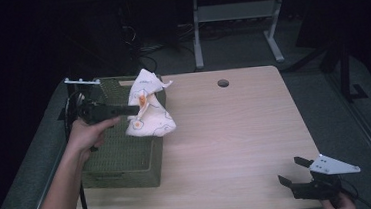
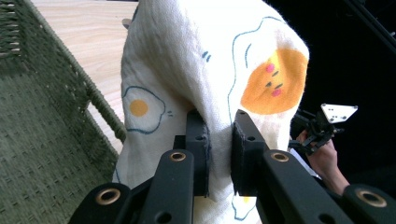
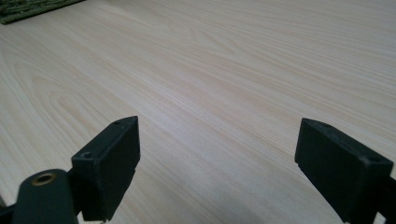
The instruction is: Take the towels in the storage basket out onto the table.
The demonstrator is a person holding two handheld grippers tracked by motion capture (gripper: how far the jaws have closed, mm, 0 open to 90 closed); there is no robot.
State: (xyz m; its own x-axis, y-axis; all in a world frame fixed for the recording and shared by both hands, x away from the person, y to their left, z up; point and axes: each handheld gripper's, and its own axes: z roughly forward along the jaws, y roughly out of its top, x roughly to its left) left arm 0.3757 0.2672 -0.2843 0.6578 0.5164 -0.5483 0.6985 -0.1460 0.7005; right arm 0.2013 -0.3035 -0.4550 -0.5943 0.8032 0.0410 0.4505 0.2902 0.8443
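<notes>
Two grippers are at work over the desk (image 1: 235, 130). From the high view, the left gripper (image 1: 136, 108) hangs above the woven green basket (image 1: 122, 159) at the desk's left edge, its jaws clenched on a white cloth (image 1: 149, 110) that dangles over the basket's right wall, partly over the bare wood beside it. The left gripper view adds what the high view blurs: the cloth (image 2: 196, 70) is printed with fried eggs, one orange yolk bearing a small face, and a fold of it is pinched tight between the two black pads. That same view catches the right gripper (image 2: 317, 128) far off in the person's hand. From above, the right gripper (image 1: 295, 171) sits near the desk's front right corner with its jaws spread. The right gripper view confirms this: wide gap, plain wood grain between the jaws, and a strip of the basket (image 3: 32, 9) at the far left corner.
</notes>
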